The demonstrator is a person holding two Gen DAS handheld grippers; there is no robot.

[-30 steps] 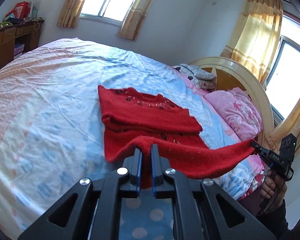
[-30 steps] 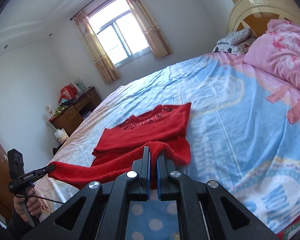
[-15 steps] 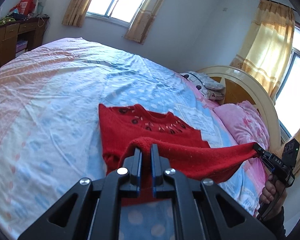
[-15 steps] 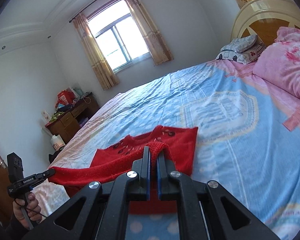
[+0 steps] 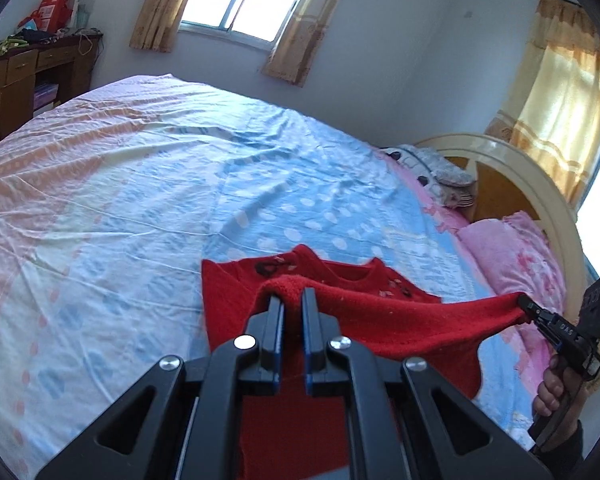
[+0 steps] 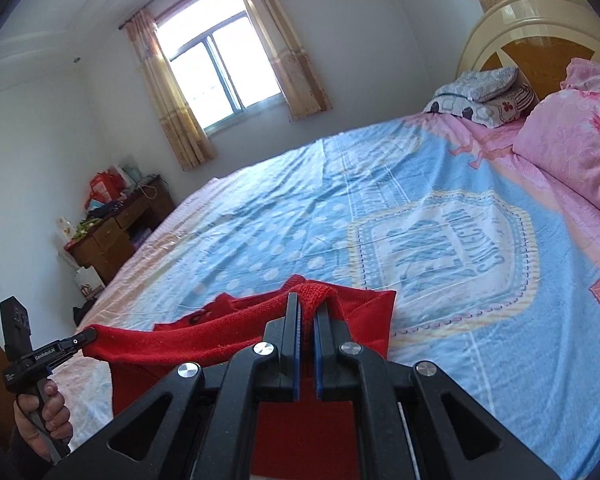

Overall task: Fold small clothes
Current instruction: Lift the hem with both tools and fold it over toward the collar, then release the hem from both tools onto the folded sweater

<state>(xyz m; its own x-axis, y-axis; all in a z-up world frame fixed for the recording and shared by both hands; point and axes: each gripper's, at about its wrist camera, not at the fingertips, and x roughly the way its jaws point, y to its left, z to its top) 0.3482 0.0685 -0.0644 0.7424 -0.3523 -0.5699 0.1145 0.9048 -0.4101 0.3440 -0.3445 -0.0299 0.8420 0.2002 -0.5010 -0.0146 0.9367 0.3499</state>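
A small red knitted sweater (image 5: 380,316) lies on the bed with its near edge lifted. My left gripper (image 5: 292,300) is shut on one corner of that edge. My right gripper (image 6: 308,304) is shut on the other corner; it also shows at the right of the left wrist view (image 5: 526,304). The edge hangs stretched between them above the rest of the sweater (image 6: 364,312), whose collar side with dark decorations (image 5: 272,266) rests flat on the sheet. The left gripper shows at the left of the right wrist view (image 6: 88,334).
The bed has a blue, pink and white sheet (image 5: 180,184). A pink quilt (image 6: 572,136) and pillows (image 6: 480,96) lie by the cream headboard (image 5: 532,176). A wooden desk (image 5: 24,76) with clutter stands by the far wall, under a window (image 6: 216,76).
Both grippers have carried the lifted sweater edge forward over the garment toward its collar end. More of the sweater's lower part is covered, and less of it shows beyond the fingers.
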